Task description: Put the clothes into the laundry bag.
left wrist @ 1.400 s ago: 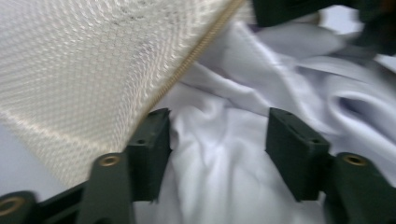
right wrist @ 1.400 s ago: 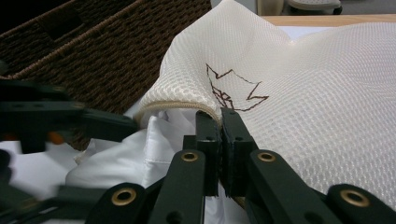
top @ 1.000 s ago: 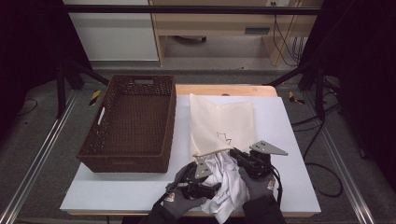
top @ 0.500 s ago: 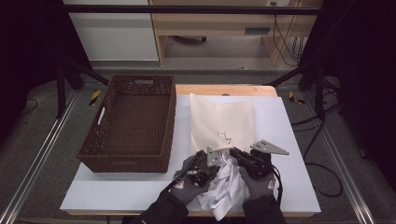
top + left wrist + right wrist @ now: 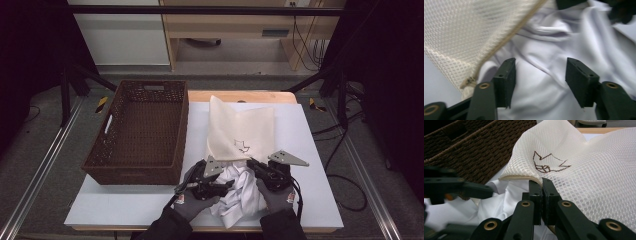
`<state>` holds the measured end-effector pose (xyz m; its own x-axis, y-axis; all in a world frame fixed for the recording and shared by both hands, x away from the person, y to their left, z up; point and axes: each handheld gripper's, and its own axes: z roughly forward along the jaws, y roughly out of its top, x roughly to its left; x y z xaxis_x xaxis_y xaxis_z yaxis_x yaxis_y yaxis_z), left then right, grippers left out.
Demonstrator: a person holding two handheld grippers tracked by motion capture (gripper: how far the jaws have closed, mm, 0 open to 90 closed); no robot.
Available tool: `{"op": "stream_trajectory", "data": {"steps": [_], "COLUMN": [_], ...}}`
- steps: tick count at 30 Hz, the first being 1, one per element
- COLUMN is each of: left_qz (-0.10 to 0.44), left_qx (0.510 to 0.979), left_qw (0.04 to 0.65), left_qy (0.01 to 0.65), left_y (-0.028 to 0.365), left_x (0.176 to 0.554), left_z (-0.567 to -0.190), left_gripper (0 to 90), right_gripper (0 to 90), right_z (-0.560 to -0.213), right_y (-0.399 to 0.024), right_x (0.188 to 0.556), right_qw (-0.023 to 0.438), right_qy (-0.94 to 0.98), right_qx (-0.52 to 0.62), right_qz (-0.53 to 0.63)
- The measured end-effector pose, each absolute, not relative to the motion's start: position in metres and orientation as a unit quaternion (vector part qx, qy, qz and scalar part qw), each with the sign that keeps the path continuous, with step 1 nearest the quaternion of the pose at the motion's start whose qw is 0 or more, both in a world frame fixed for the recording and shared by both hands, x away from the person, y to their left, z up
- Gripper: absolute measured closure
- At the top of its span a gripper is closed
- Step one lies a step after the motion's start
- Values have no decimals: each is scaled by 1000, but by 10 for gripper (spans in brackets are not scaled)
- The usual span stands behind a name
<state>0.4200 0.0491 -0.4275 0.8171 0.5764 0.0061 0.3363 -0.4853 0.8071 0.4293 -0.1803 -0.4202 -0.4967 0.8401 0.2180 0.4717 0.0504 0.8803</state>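
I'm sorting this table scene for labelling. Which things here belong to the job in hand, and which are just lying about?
In the job:
- mesh laundry bag, its rim pinched in the shut right claw
- white garment, bunched at the bag's mouth
- left claw, jaws just opened, apart over the garment

Lying about:
- brown wicker basket, left of the bag
- white table under it all

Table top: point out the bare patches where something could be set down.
Bare white table in front of the wicker basket; a strip right of the mesh laundry bag, toward the right edge. Crowded at front centre: left gripper, right gripper and the white garment.
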Motion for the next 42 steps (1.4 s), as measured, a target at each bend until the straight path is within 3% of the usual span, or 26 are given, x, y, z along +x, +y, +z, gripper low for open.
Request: {"op": "stream_trajectory", "data": {"steps": [3,6,8,13,17,21,26,31,39,42], "left_qz": [138,122,124,125,127,138,164,169,137,134], "left_qx": [861,868,874,870,862,862,867,857,847,845], "left_qw": [414,393,378,379,410,412,379,386,430,440], "left_qy": [261,277,279,289,271,261,279,298,280,273], "left_y": [48,42,37,36,33,23,7,6,28,42], "left_x": [413,422,427,432,427,429,451,462,439,426], "left_z": [-436,-455,-465,-460,-445,-435,-455,-459,-437,-427], "left_gripper": [328,359,446,793,827,828,823,791,472,401], "right_gripper": [878,878,878,879,881,882,882,881,880,880], "right_z": [-420,-421,-421,-423,-422,-422,-417,-413,-418,-419], "right_y": [-180,-179,-178,-177,-178,-179,-179,-181,-183,-183], "right_x": [429,430,430,432,431,431,428,425,428,428], "right_qw": [181,181,178,175,177,177,180,182,180,180], "right_qy": [703,704,704,705,705,703,701,699,700,701], "right_qx": [467,466,467,467,466,466,461,458,465,465], "right_qz": [506,504,505,504,504,506,513,519,512,510]}}
